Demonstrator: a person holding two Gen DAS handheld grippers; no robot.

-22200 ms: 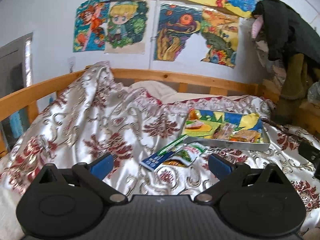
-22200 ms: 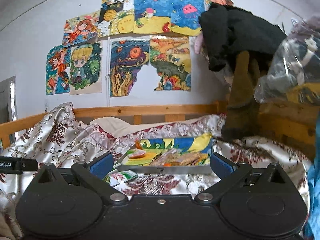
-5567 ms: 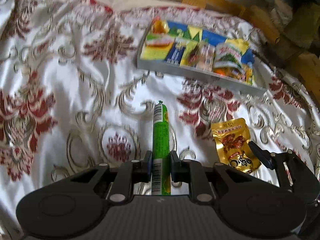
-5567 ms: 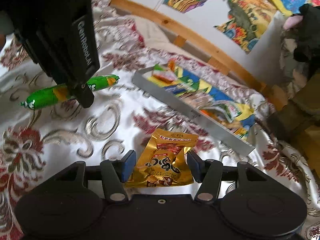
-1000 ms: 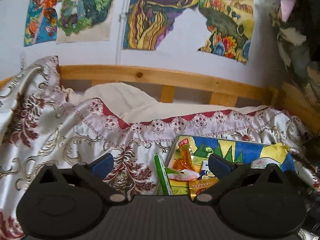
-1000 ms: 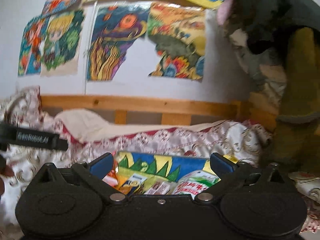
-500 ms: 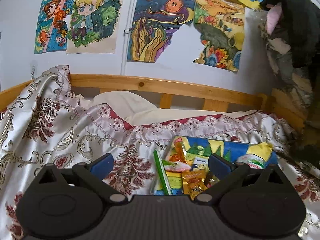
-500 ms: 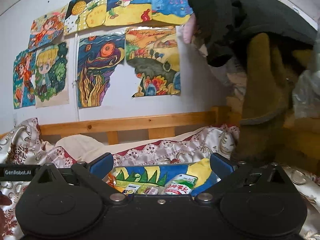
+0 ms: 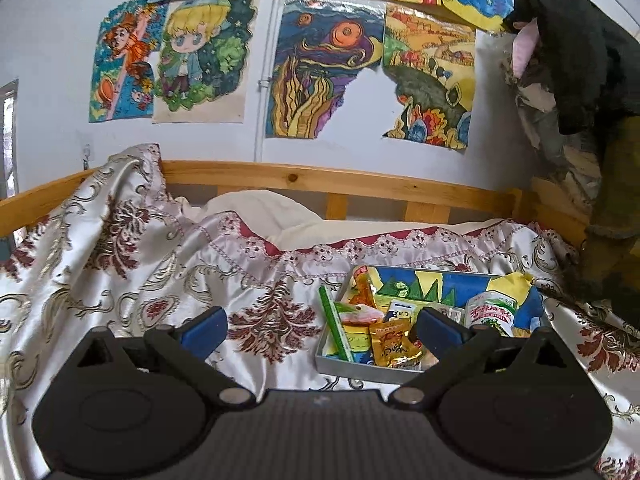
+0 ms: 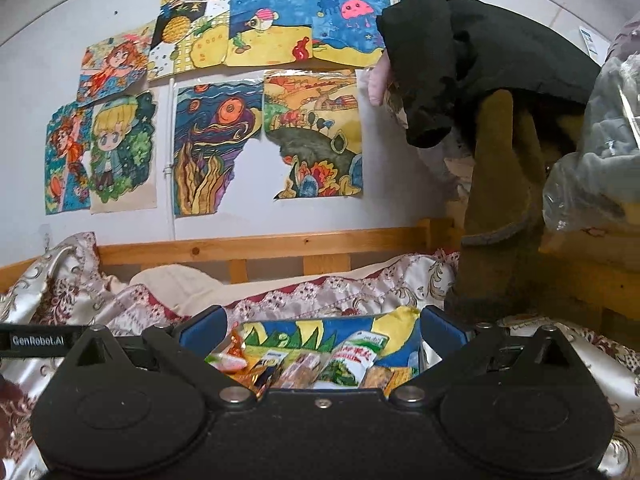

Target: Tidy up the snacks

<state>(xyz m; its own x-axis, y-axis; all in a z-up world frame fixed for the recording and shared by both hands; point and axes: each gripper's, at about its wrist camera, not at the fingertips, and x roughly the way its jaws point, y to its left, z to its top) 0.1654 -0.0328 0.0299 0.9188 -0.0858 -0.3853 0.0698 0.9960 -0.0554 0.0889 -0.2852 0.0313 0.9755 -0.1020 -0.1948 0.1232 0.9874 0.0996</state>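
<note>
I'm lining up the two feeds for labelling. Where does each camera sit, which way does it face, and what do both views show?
Left wrist: on the open left gripper, facing the headboard wall; tray lies ahead toward the right finger.
Right wrist: on the open right gripper, tray centred between its fingers; the other gripper's strap shows at left.
Shared: tray, green-and-white packet, wooden bed rail.

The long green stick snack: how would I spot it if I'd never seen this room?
Find the bed with the shiny floral bedspread, then the shallow grey tray of snacks lying on it. The green stick snack lies along the tray's left edge, its far end poking over the rim. It is the only long, thin item; its neighbours are flat packets.
</note>
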